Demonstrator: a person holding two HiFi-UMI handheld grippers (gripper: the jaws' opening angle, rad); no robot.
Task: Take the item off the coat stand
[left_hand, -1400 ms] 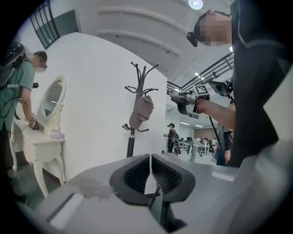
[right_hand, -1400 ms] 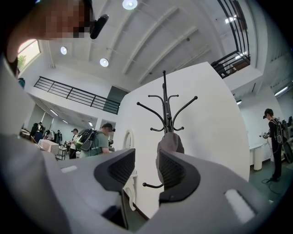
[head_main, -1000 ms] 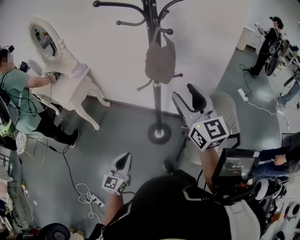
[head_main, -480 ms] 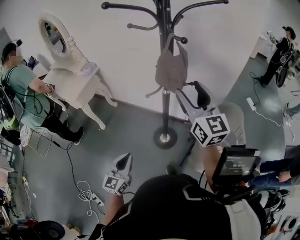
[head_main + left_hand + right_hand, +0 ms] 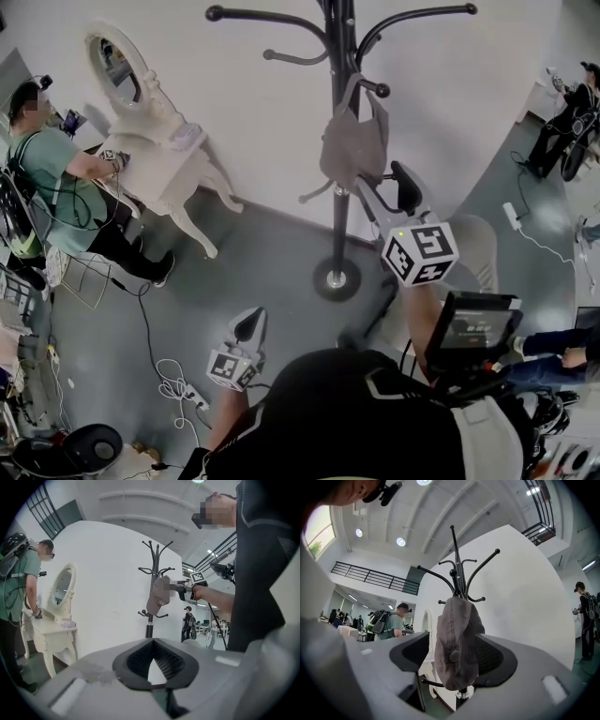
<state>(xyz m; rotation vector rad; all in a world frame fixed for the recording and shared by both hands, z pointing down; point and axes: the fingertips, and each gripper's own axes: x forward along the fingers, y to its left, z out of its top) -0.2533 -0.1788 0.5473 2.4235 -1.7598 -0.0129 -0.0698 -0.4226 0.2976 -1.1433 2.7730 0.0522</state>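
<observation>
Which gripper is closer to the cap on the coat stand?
Right. The right gripper, jaws just opening, stands either side of the cap; the left gripper hangs low, well short of the stand.

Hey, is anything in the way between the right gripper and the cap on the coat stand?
Nothing visible. The right gripper has just been opening its jaws, and the cap hangs framed between them, ungripped, on the coat stand.

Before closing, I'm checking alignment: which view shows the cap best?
Right gripper view: the cap hangs large between the right hand-held gripper's jaws, just opened wider. Head view shows it smaller, from above; left gripper view, tiny.
</observation>
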